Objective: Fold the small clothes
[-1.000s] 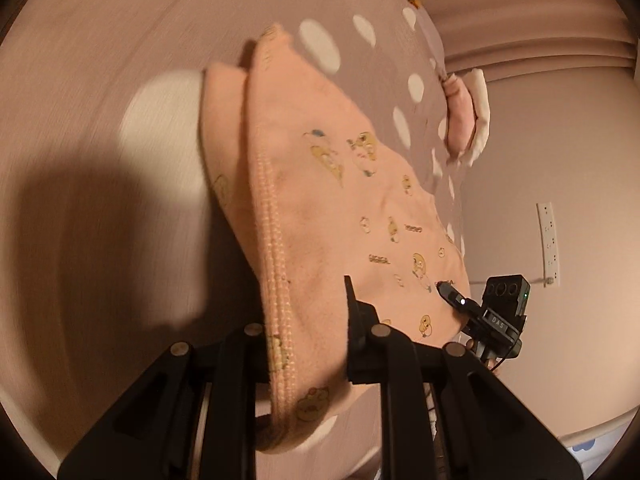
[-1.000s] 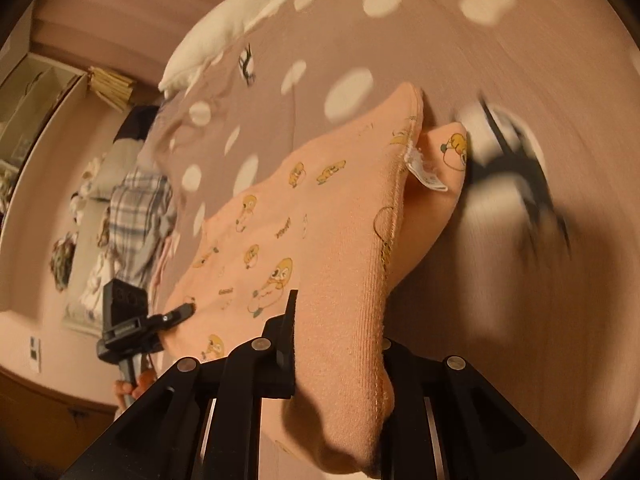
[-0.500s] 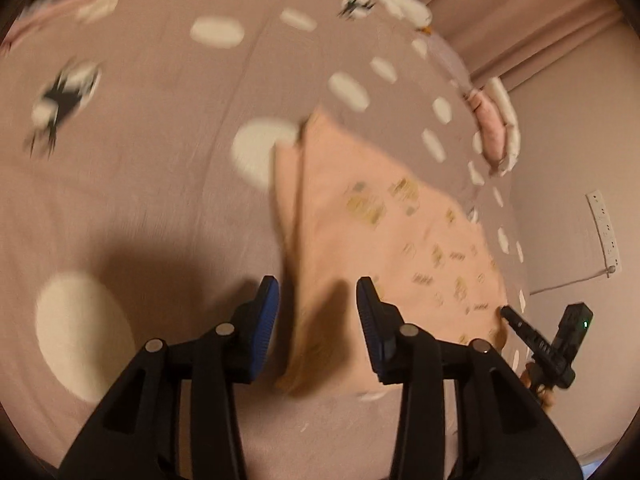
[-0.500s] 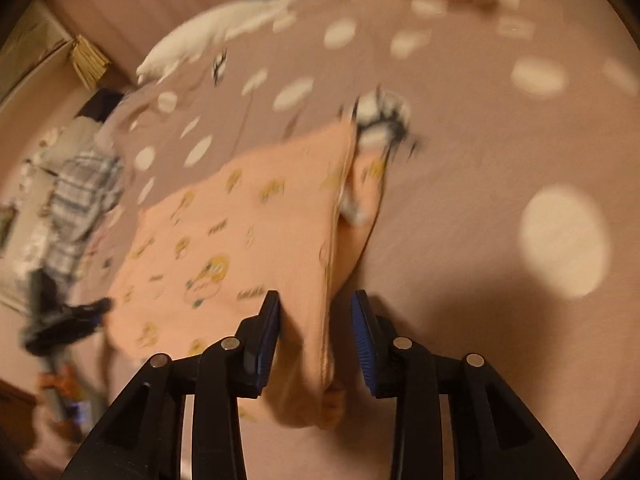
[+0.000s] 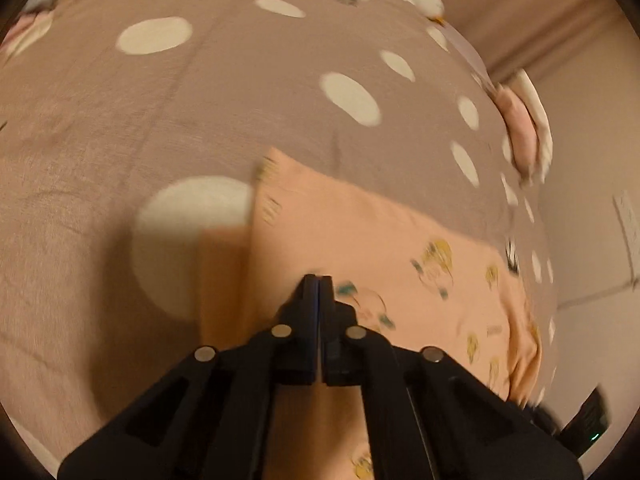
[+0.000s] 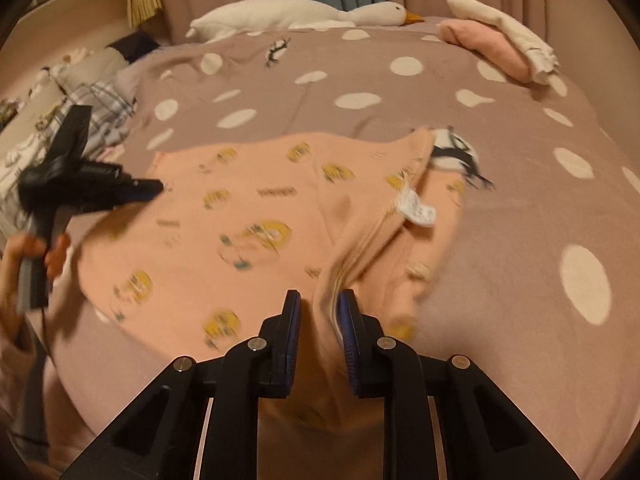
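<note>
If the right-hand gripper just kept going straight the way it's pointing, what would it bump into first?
Most likely the peach garment: a raised fold of it already stands between the right gripper's closing fingers, so it would push into that cloth, then the dotted bedspread beneath. Depth is hard to judge here.

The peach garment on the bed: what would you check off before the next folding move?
1. Peach garment lying flat on the bedspread: not ok, its right edge is bunched up.
2. Right gripper has a fold between its jaws: ok, they are closing on it.
3. Left gripper gripping cloth: cannot tell; jaws shut, tips over the garment.
4. White label tucked in: not ok, it shows.
5. Folded pile clear of the garment: ok.
</note>
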A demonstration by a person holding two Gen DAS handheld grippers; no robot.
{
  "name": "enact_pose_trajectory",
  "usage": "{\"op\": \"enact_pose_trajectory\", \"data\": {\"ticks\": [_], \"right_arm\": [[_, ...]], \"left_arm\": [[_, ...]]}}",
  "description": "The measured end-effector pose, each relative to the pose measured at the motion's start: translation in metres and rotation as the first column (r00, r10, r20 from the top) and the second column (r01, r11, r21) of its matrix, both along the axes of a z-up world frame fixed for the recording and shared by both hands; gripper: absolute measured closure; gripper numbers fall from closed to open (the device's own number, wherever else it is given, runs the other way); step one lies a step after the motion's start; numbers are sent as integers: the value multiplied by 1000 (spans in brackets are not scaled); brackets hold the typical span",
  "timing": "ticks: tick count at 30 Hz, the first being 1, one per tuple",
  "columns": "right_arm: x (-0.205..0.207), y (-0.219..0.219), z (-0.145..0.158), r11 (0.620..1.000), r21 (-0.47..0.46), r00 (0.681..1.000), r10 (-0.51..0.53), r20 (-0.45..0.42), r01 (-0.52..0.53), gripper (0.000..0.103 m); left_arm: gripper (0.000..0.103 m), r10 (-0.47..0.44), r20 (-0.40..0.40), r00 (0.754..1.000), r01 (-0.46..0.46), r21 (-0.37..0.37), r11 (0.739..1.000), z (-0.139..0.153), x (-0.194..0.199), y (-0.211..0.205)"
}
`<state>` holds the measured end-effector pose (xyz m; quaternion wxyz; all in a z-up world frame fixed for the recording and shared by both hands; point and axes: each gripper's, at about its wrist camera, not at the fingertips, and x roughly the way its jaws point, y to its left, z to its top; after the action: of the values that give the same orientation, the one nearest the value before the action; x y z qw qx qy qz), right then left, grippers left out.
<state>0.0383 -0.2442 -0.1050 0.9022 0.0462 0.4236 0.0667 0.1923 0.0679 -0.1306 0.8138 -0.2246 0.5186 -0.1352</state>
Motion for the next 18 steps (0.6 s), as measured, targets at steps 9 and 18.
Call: {"op": "enact_pose_trajectory", "data": {"ticks": [9,18], "right_arm": [[13,-88,26,946,35,947,-322,16,321,77],[83,-95,24,911,351,976,-203,-76,217,68]], "left_arm": [[92,-36,50,998,32,95,995,27,-28,6],[79,-260,110,959,252,80,964,36,-94,-34]]}}
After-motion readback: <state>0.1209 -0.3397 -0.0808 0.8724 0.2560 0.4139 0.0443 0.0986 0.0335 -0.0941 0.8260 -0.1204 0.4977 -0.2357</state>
